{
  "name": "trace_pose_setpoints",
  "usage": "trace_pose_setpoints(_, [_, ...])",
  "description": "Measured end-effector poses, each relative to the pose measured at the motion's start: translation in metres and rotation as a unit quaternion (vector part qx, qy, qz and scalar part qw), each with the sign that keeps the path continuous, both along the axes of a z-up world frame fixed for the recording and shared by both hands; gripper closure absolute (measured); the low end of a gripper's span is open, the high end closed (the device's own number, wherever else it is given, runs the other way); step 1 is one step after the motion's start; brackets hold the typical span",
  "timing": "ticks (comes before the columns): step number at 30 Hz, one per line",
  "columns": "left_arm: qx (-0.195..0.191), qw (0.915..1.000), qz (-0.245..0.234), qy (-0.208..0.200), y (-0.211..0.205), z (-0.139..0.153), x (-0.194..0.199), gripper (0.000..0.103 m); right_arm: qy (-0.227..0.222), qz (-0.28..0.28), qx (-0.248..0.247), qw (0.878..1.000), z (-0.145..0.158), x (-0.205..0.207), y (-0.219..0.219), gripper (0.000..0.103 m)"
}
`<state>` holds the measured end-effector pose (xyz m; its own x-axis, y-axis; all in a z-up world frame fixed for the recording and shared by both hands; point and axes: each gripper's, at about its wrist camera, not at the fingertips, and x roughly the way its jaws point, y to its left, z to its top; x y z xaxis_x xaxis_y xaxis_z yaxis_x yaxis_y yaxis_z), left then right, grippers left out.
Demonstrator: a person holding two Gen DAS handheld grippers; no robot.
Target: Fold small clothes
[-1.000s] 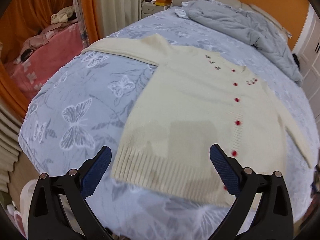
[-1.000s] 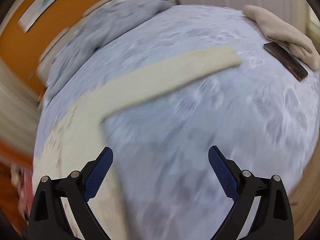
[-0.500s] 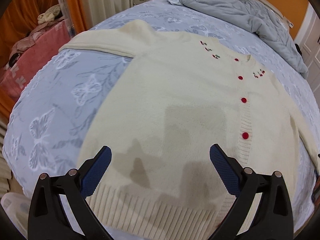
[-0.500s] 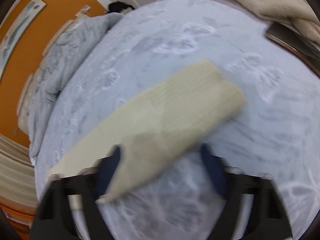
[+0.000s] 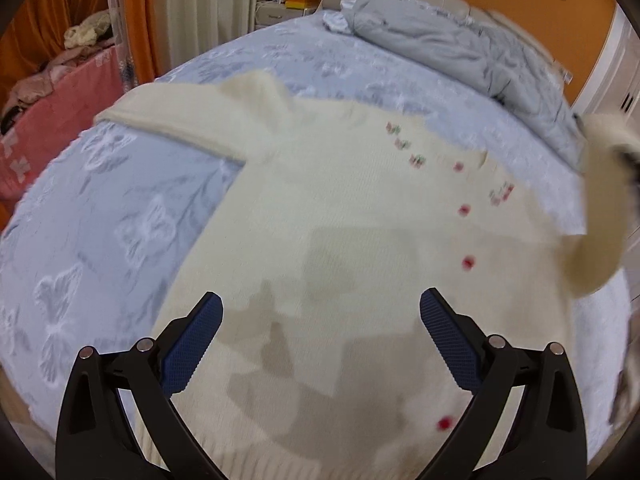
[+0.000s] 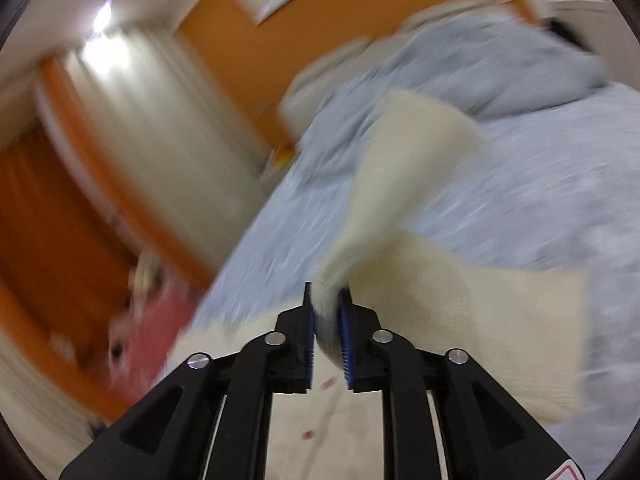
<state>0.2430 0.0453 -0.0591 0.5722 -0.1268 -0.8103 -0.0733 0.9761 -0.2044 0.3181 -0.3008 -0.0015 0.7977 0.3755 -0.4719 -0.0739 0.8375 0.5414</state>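
Cardigan (image 5: 340, 248): lay flat, front up, on the bed (image 5: 120, 208); one sleeve (image 6: 400, 168) was lifted off it.
Hard to see: right wrist view was badly blurred; the hem was cut off below.
Left tongs (image 5: 320, 320): spread wide above the cardigan, gripping nothing.
Right tongs (image 6: 326, 320): clenched on the sleeve's cuff.
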Motion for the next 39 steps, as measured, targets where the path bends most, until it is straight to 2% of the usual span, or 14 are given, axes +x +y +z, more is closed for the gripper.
trace_pose_setpoints(5, [-0.089,0.9958,-0.003,0.018,0.001,-0.002,0.048,0.005,0.084,0.067,-0.058,0.992,-0.080,0.024,0.081,0.074])
trace_pose_setpoints(11, [-0.136,0.9894,0.001,0.051,-0.021,-0.034,0.121,0.005,0.099,-0.072,-0.042,0.992,-0.094,-0.047,-0.010,0.043])
trace_pose_setpoints(17, [-0.209,0.9700,0.080,0.095,-0.033,-0.074,0.172,0.008,0.161,-0.174,-0.084,0.968,-0.126,-0.072,-0.074,0.037])
trace_pose_setpoints(19, [-0.183,0.9759,0.089,0.080,-0.039,-0.071,0.176,0.035,0.175,-0.164,-0.076,0.968,-0.145,-0.062,-0.080,0.037])
trace_pose_setpoints(20, [-0.174,0.9808,0.054,0.070,-0.049,-0.066,0.182,0.092,0.177,-0.159,-0.070,0.969,-0.149,-0.060,-0.078,0.037])
trace_pose_setpoints(21, [-0.177,0.9808,0.023,0.077,-0.055,-0.065,0.187,0.103,0.177,-0.156,-0.061,0.970,-0.152,-0.057,-0.078,0.036])
trace_pose_setpoints(25, [-0.145,0.9889,0.014,-0.025,-0.047,-0.015,0.171,0.103,0.143,-0.176,-0.055,0.972,-0.134,-0.060,-0.068,0.036])
trace_pose_setpoints(27, [-0.139,0.9891,0.025,-0.041,-0.032,-0.008,0.164,0.103,0.125,-0.187,-0.058,0.973,-0.123,-0.065,-0.069,0.036])
trace_pose_setpoints(29, [-0.130,0.9903,0.041,-0.024,-0.016,-0.020,0.162,0.103,0.100,-0.197,-0.081,0.972,-0.110,-0.072,-0.065,0.035])
trace_pose_setpoints(32, [-0.181,0.9821,0.044,0.025,-0.006,-0.050,0.163,0.100,0.097,-0.184,-0.087,0.974,-0.103,-0.075,-0.060,0.035])
trace_pose_setpoints(34, [-0.217,0.9745,0.040,0.044,-0.009,-0.058,0.167,0.077,0.099,-0.169,-0.082,0.977,-0.103,-0.075,-0.054,0.035])
trace_pose_setpoints(35, [-0.223,0.9729,0.038,0.048,-0.016,-0.060,0.169,0.046,0.100,-0.163,-0.085,0.978,-0.102,-0.076,-0.051,0.035])
trace_pose_setpoints(36, [-0.218,0.9739,0.043,0.049,-0.026,-0.061,0.174,0.031,0.102,-0.156,-0.092,0.978,-0.103,-0.075,-0.047,0.034])
trace_pose_setpoints(39, [-0.217,0.9739,0.041,0.051,-0.049,-0.066,0.191,0.029,0.107,-0.148,-0.091,0.979,-0.106,-0.078,-0.040,0.034])
